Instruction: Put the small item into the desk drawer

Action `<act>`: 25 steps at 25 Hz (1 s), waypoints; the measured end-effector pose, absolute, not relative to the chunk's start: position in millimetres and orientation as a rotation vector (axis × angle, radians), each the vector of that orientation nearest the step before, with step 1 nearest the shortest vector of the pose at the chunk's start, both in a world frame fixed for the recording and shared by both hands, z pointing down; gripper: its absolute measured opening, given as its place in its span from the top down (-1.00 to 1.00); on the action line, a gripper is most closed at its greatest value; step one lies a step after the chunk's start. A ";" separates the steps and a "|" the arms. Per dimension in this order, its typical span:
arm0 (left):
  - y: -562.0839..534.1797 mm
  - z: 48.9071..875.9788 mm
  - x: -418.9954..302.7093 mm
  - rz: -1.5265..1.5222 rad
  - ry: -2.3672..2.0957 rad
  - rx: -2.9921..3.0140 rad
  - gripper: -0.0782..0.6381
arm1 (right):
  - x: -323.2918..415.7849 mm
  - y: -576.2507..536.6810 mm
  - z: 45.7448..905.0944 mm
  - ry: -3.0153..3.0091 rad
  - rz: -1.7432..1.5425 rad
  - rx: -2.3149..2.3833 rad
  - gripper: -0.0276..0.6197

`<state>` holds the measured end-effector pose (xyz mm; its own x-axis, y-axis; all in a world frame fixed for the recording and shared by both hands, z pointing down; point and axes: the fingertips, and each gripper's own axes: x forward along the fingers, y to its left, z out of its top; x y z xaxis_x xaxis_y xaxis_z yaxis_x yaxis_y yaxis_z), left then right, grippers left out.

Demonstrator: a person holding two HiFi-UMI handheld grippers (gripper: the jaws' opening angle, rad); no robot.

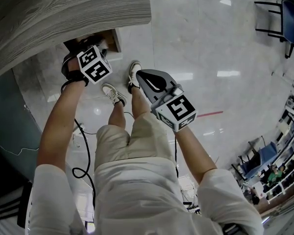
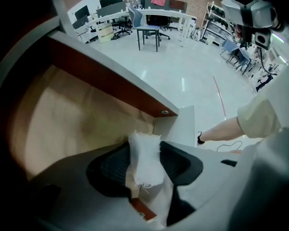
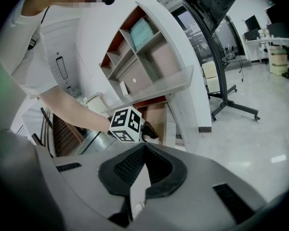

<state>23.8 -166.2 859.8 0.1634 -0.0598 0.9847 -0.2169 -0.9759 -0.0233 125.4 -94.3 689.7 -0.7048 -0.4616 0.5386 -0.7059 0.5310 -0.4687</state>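
- Small item (image 2: pixel 145 161), a white scrap of cloth with frayed edges, stands straight up the middle of the left gripper view, between the two black pads
- Left claw (image 2: pixel 144 146) is clamped on it, a pad against each side, with the cloth's top sticking out past the tips toward 12 o'clock
- Drawer (image 2: pixel 72 114) is open; its pale brown wood inside fills that view from 9 to 11 o'clock of the cloth, and its red-brown edge runs across at 12 o'clock
- Whether the cloth touches the drawer's wood I cannot tell
- In the head view the left claw sits at 11 o'clock, at the drawer's mouth under the grey wood-grain desk (image 1: pixel 63 13)
- Right claw (image 3: pixel 143 147) is closed tip to tip with nothing in it, held near the centre of the head view above the glossy floor (image 1: pixel 210 43), well apart from the drawer
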 end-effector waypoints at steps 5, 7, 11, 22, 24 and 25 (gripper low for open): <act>-172.1 846.1 32.7 1.927 -0.324 2.381 0.04 | 127.0 -89.7 685.2 -2.422 0.963 0.987 0.92; -172.5 839.6 33.6 1.921 -0.331 2.411 0.01 | 124.5 -86.4 683.4 -2.423 0.960 0.995 0.92; -163.9 826.8 29.8 1.898 -0.337 2.445 0.01 | 113.7 -74.1 678.7 -2.426 0.950 1.011 0.92; -137.4 768.4 15.2 1.816 -0.394 2.514 0.01 | 83.3 -45.7 627.8 -2.448 0.849 1.049 0.92; -132.2 756.6 8.8 1.801 -0.411 2.519 0.01 | 78.2 -44.1 612.9 -2.457 0.820 1.061 0.92; -131.0 749.0 5.6 1.784 -0.429 2.521 0.01 | 76.2 -44.0 604.2 -2.461 0.804 1.071 0.92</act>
